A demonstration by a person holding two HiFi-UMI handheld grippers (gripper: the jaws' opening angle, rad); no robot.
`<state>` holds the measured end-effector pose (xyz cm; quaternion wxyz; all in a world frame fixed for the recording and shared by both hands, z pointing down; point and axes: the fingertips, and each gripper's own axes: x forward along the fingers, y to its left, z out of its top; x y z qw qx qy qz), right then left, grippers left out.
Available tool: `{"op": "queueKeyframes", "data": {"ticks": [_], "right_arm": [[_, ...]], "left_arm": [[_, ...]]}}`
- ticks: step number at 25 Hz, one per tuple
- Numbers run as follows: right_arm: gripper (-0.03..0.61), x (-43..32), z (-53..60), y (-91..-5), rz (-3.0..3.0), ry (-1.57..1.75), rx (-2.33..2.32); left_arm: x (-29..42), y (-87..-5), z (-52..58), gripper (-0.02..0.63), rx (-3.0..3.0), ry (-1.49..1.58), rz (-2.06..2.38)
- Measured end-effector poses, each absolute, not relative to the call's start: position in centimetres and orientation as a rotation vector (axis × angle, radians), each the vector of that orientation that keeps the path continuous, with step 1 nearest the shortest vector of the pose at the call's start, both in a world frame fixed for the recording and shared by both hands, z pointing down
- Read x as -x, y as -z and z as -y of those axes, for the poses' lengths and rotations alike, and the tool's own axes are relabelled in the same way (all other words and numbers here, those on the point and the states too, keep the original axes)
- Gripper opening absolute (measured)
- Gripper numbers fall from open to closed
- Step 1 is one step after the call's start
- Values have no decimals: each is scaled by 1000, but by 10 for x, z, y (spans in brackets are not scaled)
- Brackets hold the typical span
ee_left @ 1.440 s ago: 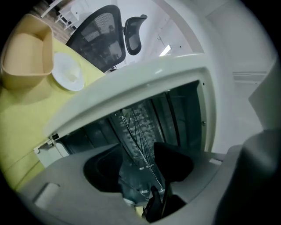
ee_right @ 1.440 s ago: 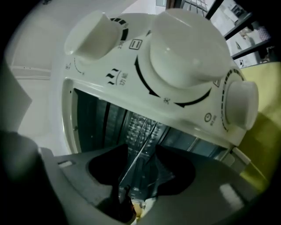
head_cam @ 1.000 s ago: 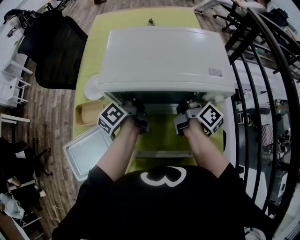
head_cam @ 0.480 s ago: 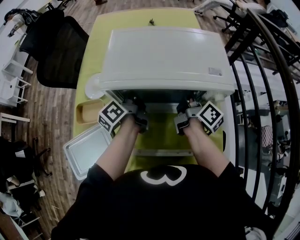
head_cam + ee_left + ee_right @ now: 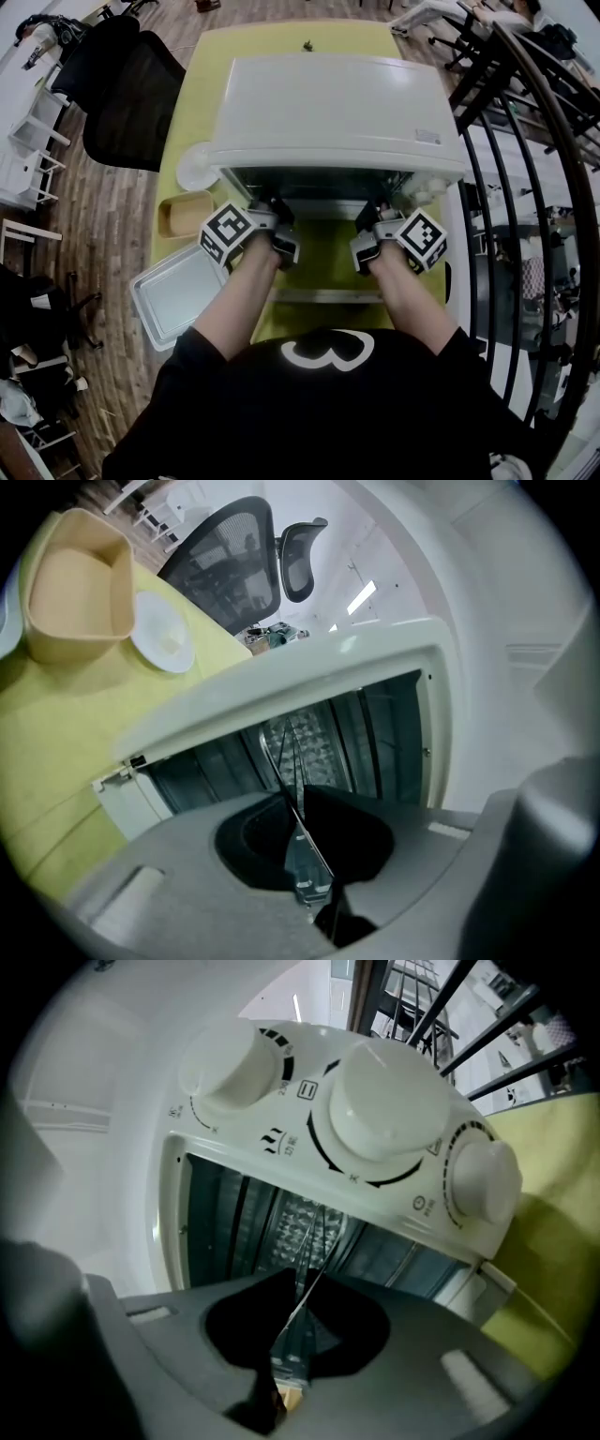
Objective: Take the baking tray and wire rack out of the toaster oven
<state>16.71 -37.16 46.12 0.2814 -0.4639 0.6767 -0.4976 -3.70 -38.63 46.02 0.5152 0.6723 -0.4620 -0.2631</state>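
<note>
Toaster oven (image 5: 328,103) stands across the middle of the desk (image 5: 281,33), mouth facing the person, with its door (image 5: 323,258) dropped flat toward the desk's front edge.

Baking tray (image 5: 173,300) is already out. It lies at the desk's front left corner, seemingly part over the left edge and well clear of the door. A tan tub (image 5: 183,214) and a white dish (image 5: 195,167) sit along the same left edge.

Wire rack (image 5: 307,834) remains inside the oven, with only its front edge at the mouth.

Left gripper (image 5: 278,217) and right gripper (image 5: 369,221) are level at the mouth, one toward each side of the opening. Both sets of jaws have just been closing. Each now stands nearly together, clamped on the rack's thin front wire, which runs edge-on between the pads in both gripper views.

Judgement: the two grips are spaced apart so that the rack comes out square on its side rails rather than skewing and jamming. The lowered door gives a shelf beneath it. The tray was set aside to the left, probably to keep the front of the desk free for the rack.

The rack has not yet been drawn out.
</note>
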Motion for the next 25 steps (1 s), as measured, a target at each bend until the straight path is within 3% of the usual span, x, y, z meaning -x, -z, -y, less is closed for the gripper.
{"op": "queueKeyframes", "data": {"ticks": [25], "right_arm": [[40, -159, 248, -453, -1810, 1337, 1229]], "left_arm": [[45, -452, 264, 37, -1616, 603, 1085]]}}
